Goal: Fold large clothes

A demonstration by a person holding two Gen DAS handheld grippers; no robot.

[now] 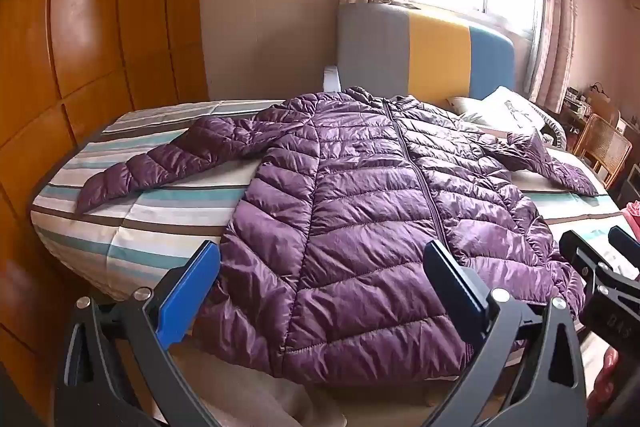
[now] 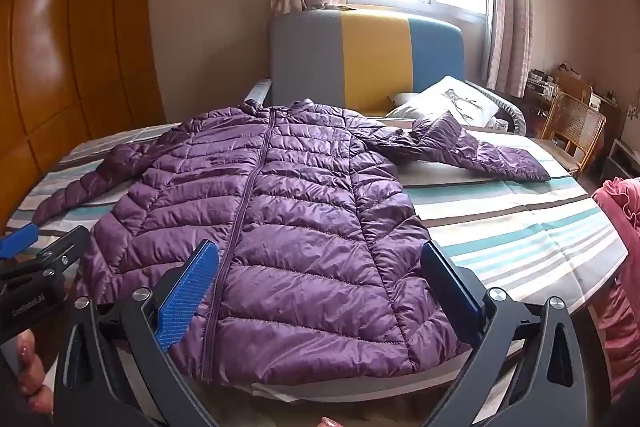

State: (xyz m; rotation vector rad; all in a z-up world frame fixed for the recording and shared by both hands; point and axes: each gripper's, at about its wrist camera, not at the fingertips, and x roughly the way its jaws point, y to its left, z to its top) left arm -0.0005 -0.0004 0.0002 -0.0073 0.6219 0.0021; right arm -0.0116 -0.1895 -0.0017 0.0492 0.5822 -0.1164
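A purple quilted puffer jacket (image 1: 360,211) lies flat, front up and zipped, on the striped bed (image 1: 132,227), both sleeves spread out to the sides. It also shows in the right wrist view (image 2: 288,227). My left gripper (image 1: 320,267) is open and empty, held above the jacket's hem on its left half. My right gripper (image 2: 320,267) is open and empty, above the hem on its right half. The right gripper's body shows at the right edge of the left wrist view (image 1: 600,267). The left gripper shows at the left edge of the right wrist view (image 2: 40,259).
A grey, yellow and blue headboard (image 1: 424,55) stands at the far end under a bright window. A white pillow (image 2: 448,103) lies by it. A wooden wardrobe (image 1: 100,47) lines the left. A wicker chair (image 2: 572,127) and pink cloth (image 2: 624,227) are at the right.
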